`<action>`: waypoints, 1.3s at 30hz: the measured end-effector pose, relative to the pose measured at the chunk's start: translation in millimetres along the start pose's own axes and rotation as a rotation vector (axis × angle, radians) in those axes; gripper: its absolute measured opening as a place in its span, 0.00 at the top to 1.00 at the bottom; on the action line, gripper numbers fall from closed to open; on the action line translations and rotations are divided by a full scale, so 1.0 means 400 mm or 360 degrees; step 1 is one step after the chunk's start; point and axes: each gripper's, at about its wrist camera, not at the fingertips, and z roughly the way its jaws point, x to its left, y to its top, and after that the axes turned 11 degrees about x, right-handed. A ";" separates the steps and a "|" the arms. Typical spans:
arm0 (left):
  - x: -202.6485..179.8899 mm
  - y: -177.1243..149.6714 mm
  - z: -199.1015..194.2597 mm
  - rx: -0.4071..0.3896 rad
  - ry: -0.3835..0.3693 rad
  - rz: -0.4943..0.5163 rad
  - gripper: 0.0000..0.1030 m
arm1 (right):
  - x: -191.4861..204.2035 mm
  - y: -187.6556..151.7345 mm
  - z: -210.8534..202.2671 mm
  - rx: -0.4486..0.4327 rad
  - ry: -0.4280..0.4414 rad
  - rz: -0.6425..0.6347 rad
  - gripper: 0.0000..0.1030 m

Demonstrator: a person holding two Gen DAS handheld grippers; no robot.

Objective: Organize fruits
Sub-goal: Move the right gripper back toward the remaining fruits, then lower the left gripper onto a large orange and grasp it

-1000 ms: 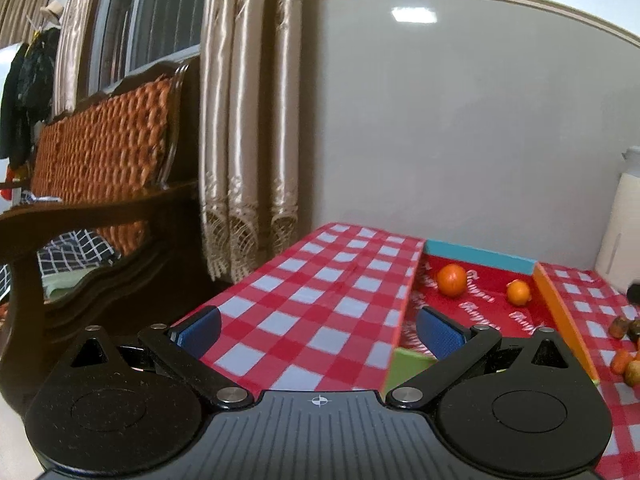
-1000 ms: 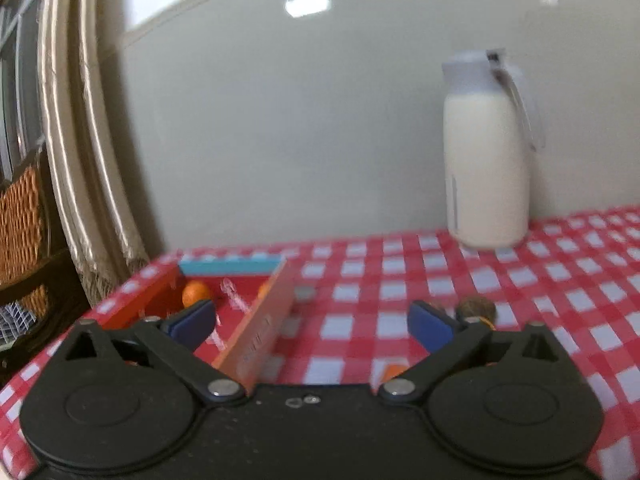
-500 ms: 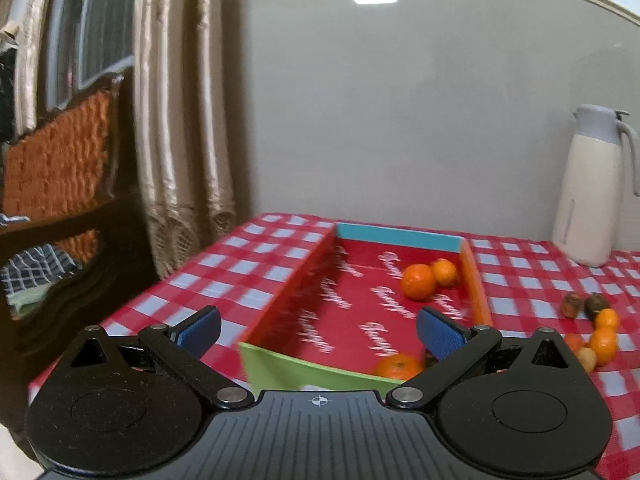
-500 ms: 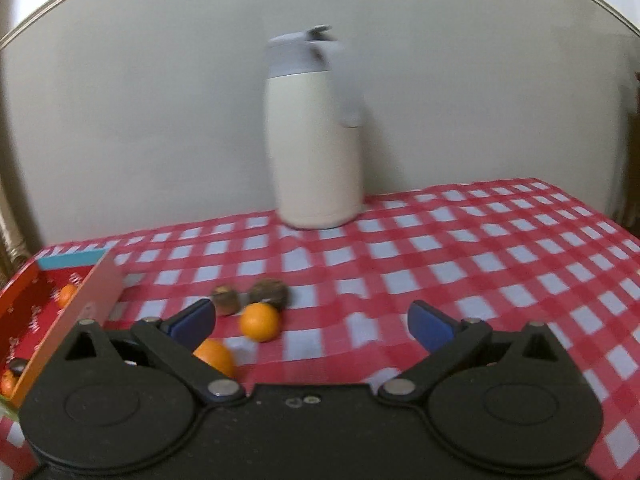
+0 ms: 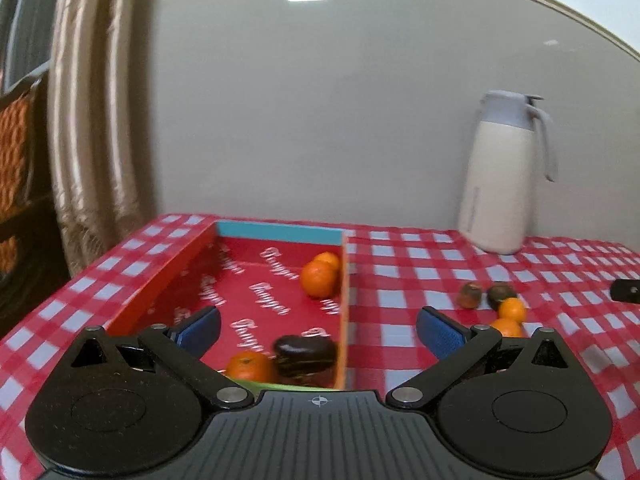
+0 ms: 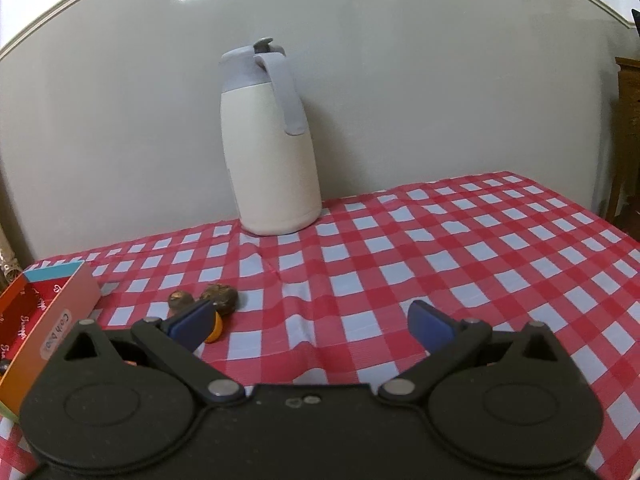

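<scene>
A red box (image 5: 248, 304) with a blue far wall lies on the checked tablecloth. Inside it sit two oranges (image 5: 319, 278) at the far right, plus another orange (image 5: 250, 366) and a dark fruit (image 5: 306, 354) near the front. My left gripper (image 5: 318, 330) hangs open above the box's right wall, holding nothing. On the cloth to the right lie two brown fruits (image 5: 484, 294) and two oranges (image 5: 512, 310). My right gripper (image 6: 312, 322) is open and empty; the brown fruits (image 6: 218, 298) and an orange (image 6: 216, 330) sit by its left finger. The box (image 6: 48, 324) shows at far left.
A cream thermos jug (image 5: 506, 176) with a grey lid stands at the back by the wall; the same jug (image 6: 270, 140) is straight ahead in the right wrist view. Curtains (image 5: 96, 120) hang at the left beyond the table edge. Part of the other gripper (image 5: 626, 290) shows at far right.
Both views have swung to the right. The left view now looks over the box's right wall instead of its middle. The right view now faces the jug, with the fruits near its left finger.
</scene>
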 end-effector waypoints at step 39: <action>-0.347 -0.007 0.153 0.0146 -0.0237 0.0254 0.22 | -0.222 -0.005 0.022 -0.0023 -0.0225 0.0151 0.00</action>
